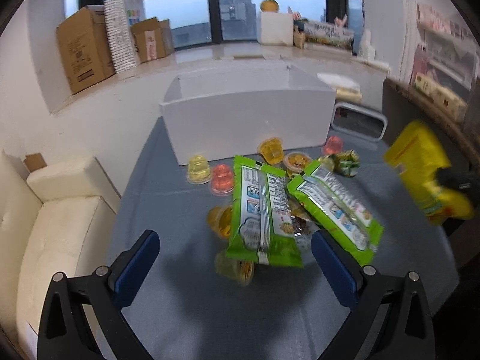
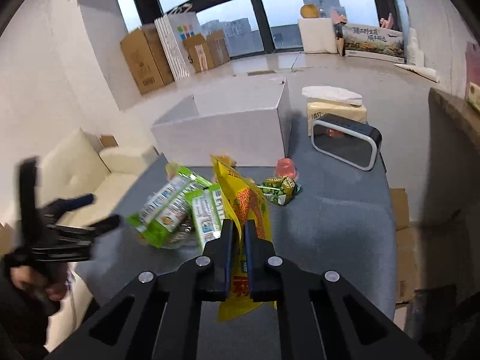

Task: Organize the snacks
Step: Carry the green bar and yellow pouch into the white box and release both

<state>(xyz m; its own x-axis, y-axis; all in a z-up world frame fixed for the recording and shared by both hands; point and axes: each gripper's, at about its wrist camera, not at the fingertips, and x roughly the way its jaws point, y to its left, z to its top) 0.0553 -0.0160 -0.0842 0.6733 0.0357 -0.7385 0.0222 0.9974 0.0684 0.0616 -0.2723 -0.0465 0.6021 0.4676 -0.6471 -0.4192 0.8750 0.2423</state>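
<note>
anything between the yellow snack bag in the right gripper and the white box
Nothing visible blocks it. The yellow foil snack bag hangs clamped in the right hand-held gripper, above the green packets; the open white cardboard box stands behind them.

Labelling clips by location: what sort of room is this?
Probably a high-rise living room or lounge used partly for storage: a cream sofa beside the table, large windows facing city towers, and cardboard boxes stacked along the sill.

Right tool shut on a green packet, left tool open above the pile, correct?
Wrong colour. The right tool is shut on a yellow packet, as the right wrist view shows. The left tool is open above the pile.
</note>
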